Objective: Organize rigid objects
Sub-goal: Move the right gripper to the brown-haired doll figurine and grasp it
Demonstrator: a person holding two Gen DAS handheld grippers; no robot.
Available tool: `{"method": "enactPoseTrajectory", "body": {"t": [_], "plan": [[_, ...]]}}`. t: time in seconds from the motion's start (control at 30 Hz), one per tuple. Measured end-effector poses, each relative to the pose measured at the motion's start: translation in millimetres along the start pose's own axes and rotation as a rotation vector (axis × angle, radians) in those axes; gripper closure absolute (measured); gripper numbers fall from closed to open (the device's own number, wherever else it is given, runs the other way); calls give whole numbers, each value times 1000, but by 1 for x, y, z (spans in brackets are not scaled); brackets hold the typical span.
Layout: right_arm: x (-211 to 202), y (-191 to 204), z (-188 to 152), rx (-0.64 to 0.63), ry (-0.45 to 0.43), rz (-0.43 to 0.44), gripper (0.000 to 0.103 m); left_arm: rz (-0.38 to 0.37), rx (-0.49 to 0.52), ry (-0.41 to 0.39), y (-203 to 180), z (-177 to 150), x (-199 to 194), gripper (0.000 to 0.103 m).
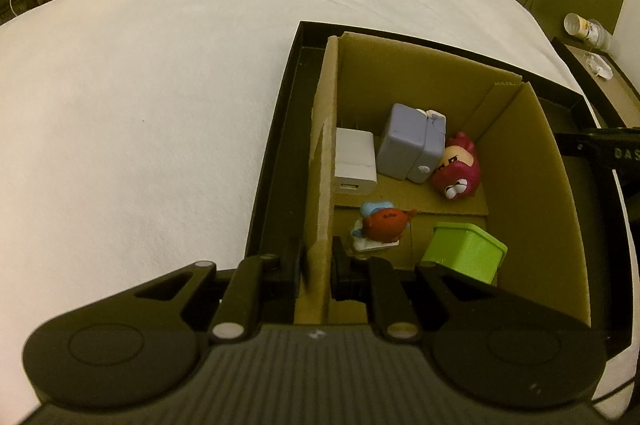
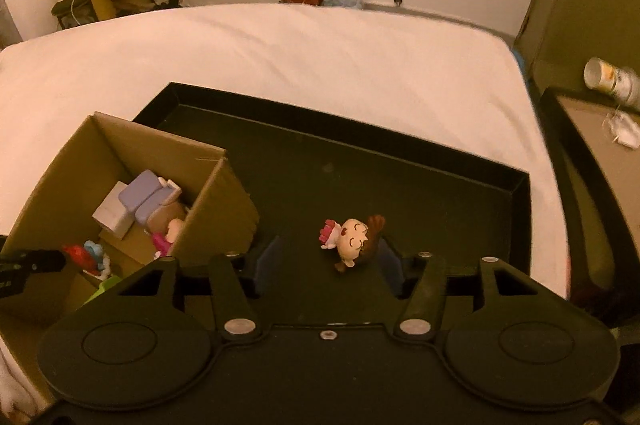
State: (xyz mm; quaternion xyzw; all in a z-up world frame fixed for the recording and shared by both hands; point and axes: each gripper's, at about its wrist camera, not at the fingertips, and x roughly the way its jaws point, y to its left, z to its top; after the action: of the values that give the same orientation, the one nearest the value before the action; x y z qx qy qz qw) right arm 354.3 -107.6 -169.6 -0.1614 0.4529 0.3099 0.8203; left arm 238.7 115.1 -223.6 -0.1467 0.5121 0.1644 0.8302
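Note:
A cardboard box (image 1: 520,185) stands in a black tray (image 1: 276,129) on the white bed. Inside lie a white charger (image 1: 354,165), a lavender block (image 1: 412,149), a red-haired figurine (image 1: 456,169), a small red and blue figure (image 1: 380,223) and a green cube (image 1: 466,251). My left gripper (image 1: 320,265) is shut on the box's left wall (image 1: 322,161). In the right wrist view a small doll with brown hair (image 2: 354,241) lies on the tray floor (image 2: 360,169). My right gripper (image 2: 330,265) is open, its fingers on either side of the doll. The box (image 2: 216,209) stands to its left.
The white bed (image 1: 140,85) spreads to the left and beyond the tray. A bedside table (image 2: 592,129) with a tipped cup (image 2: 608,77) and some clutter stands to the right. Slippers and an open carton lie on the floor beyond the bed.

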Motion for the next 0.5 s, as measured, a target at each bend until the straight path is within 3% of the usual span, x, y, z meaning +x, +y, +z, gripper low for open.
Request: {"method": "enactPoseTrajectory", "body": {"t": [0.5], "plan": [[38,-8,6,43,67,-14,48,34,21,1,-5,2,2,91]]}}
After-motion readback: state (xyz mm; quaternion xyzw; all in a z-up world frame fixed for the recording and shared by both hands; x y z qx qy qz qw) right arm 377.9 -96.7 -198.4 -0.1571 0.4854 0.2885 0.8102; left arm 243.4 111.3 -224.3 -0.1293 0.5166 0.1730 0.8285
